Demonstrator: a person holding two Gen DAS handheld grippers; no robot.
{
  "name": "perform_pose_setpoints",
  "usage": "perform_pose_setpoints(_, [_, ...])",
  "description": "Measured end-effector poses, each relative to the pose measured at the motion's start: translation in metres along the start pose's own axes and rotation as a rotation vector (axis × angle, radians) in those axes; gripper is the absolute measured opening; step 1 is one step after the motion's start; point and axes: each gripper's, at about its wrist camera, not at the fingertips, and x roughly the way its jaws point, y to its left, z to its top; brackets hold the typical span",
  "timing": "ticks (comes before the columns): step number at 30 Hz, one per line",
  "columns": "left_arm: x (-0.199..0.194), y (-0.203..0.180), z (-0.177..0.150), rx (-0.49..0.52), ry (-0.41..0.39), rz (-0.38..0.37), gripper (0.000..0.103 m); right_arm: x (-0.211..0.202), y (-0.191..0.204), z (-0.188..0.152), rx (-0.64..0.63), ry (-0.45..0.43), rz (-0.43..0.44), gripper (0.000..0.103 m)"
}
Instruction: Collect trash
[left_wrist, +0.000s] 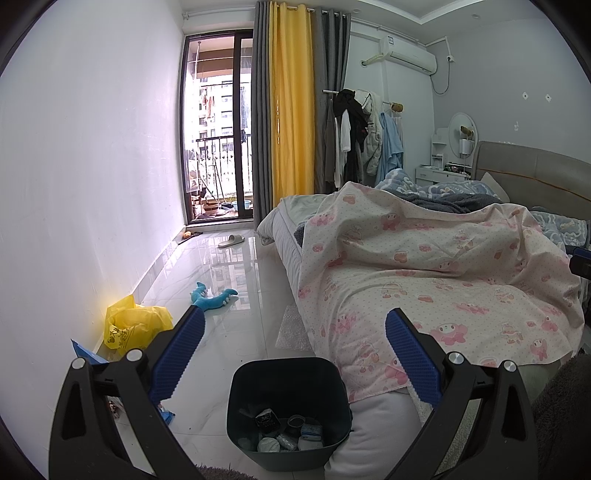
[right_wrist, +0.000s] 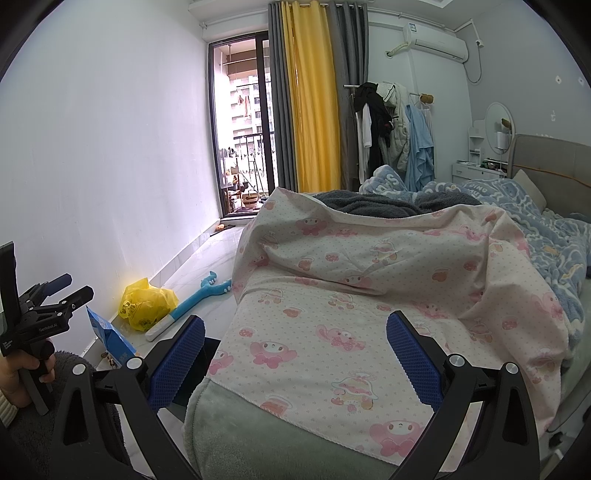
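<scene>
— Where do things stand?

— Both tools hang empty. The left gripper (left_wrist: 293, 349) has its blue pads spread wide, right above the dark plastic waste bin (left_wrist: 288, 376), which sits on the pale glossy floor tiles (left_wrist: 236, 280) against the foot of the bed with the pink cartoon-print sheet (left_wrist: 424, 280). The right gripper (right_wrist: 295, 350) is just as released, hovering over that sheet.

— And the trash?

— Some crumpled bits lie in the bin. Loose on the floor by the white wall: a crinkled yellow plastic bag (left_wrist: 133, 325) and, nearer, a blue snack packet (right_wrist: 109, 338).

— What would you do?

— I'd send the left one for the yellow bag: come down over a raised fold, pinch the film only, lift clear before swinging to the bin. The blue plush toy (left_wrist: 212, 297) nearby probably isn't rubbish.
</scene>
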Motion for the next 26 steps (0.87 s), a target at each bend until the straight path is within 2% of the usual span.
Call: perform_pose_setpoints(26, [0.0009,-0.0002,-0.0012,0.004,0.004,0.004,0.100,0.0001,-0.0007,0.0004,-0.001,0.001,0.000,0.100])
